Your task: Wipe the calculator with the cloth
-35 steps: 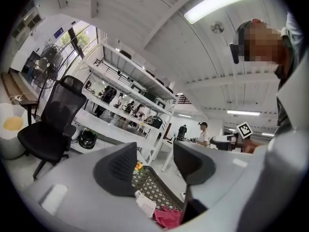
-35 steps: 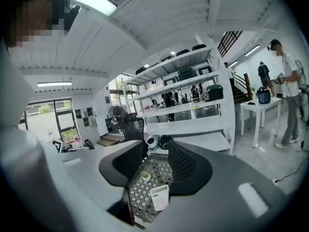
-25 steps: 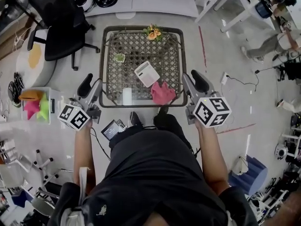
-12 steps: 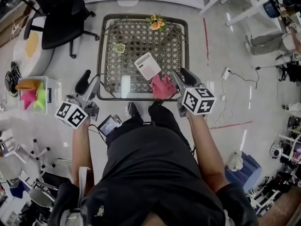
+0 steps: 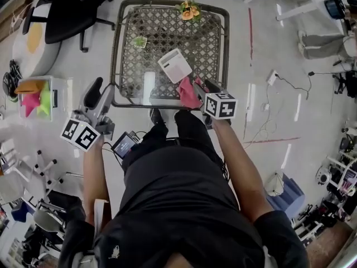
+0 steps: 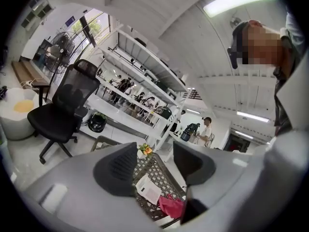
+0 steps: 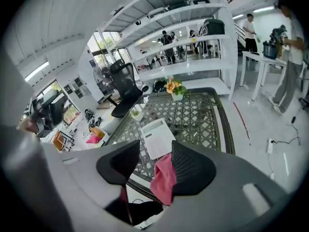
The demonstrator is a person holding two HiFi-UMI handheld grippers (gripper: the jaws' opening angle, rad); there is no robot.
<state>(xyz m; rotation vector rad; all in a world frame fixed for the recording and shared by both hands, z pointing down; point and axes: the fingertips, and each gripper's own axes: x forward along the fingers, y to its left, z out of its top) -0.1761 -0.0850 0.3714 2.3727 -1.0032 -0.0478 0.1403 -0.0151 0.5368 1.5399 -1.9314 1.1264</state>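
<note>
A white calculator (image 5: 174, 66) lies on the lattice-top table (image 5: 130, 75), tilted, near its middle. Just in front of it a crumpled pink cloth (image 5: 188, 92) sits at the table's near edge. My right gripper (image 5: 202, 88) is low over the cloth's right side, pointing steeply down. In the right gripper view its jaws are opening (image 7: 154, 166), and the cloth (image 7: 164, 178) shows between them close to the right pad (image 7: 193, 167), not pinched. The calculator (image 7: 157, 137) lies beyond. My left gripper (image 5: 99, 96) stands open (image 6: 154, 168) off the table's left, holding nothing.
On the table stand an orange flower pot (image 5: 189, 10) at the far edge, a small green plant (image 5: 139, 41) and a white oblong object (image 5: 149, 86). A black office chair (image 5: 72, 4) and a bin of coloured cloths (image 5: 36, 102) stand left of the table.
My right gripper has dropped and swung in from beside the table's right edge to just over the pink cloth. The left gripper has sunk a little.
</note>
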